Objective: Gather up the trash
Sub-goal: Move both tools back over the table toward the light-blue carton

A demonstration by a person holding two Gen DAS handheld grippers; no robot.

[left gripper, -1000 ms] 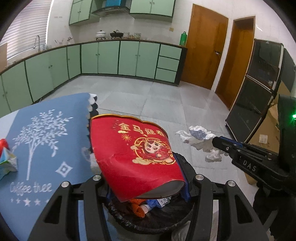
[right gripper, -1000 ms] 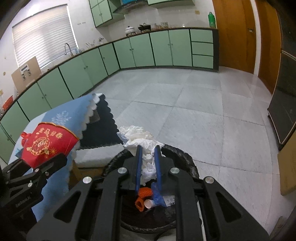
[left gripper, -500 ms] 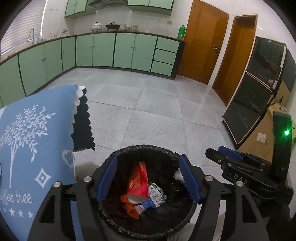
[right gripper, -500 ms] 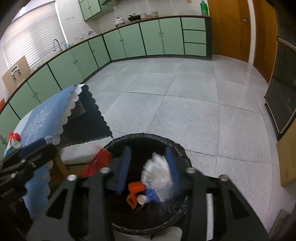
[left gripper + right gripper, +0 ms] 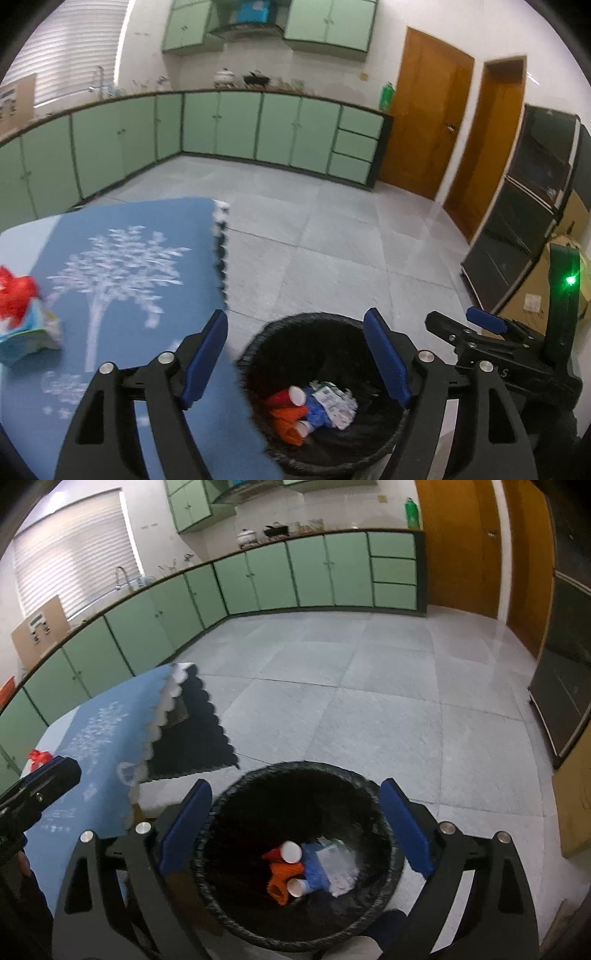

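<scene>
1. While both tools hang over the round black-lined trash bin point(image 5: 295, 775), the right gripper point(image 5: 295, 827) has its blue-padded jaws spread wide with nothing between them, one jaw on each side of the bin's rim.
2. The left gripper point(image 5: 295, 354) is likewise wide open and empty, its right jaw over the bin point(image 5: 325, 321) and its left jaw over the blue tablecloth with a white tree print point(image 5: 122, 266).
3. Down in the bin lies the dropped trash: a crumpled red paper cup point(image 5: 284, 851), a ribbed orange cup point(image 5: 286, 880), a blue wrapper point(image 5: 314, 867) and a white printed carton point(image 5: 338, 867), bunched together.
4. The carton's print is too small to read.
5. Left of the bin, on the tablecloth, a red-and-light-blue crumpled packet point(image 5: 22, 317) remains, blurred.
</scene>
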